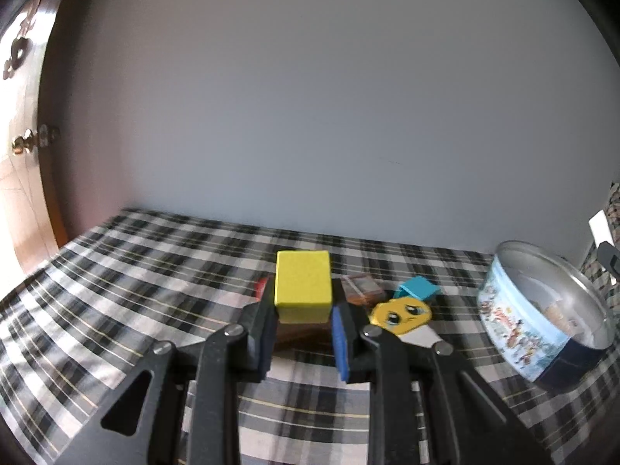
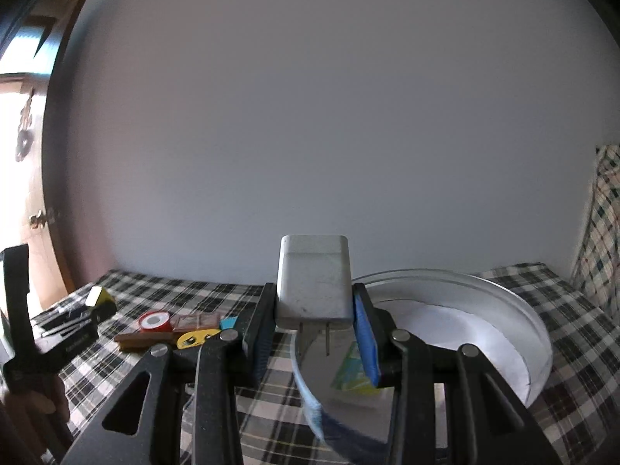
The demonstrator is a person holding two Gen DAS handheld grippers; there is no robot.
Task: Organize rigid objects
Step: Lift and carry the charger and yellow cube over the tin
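A: Both loaded. Left claw [image 1: 302, 329] is pinching the yellow block [image 1: 303, 290] above the worktop [image 1: 116, 271]; right claw [image 2: 314, 333] is clamped on the charger [image 2: 313, 279] at the tin's [image 2: 503, 302] near rim.

B: I'd bring the charger well inside the rim before letting go, prongs clear.

Yellow block [image 1: 303, 285] and white charger [image 2: 313, 281] held above checkered cloth.

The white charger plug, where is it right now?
In the right wrist view, the white charger plug is clamped in the right gripper, held at the near rim of the round tin.
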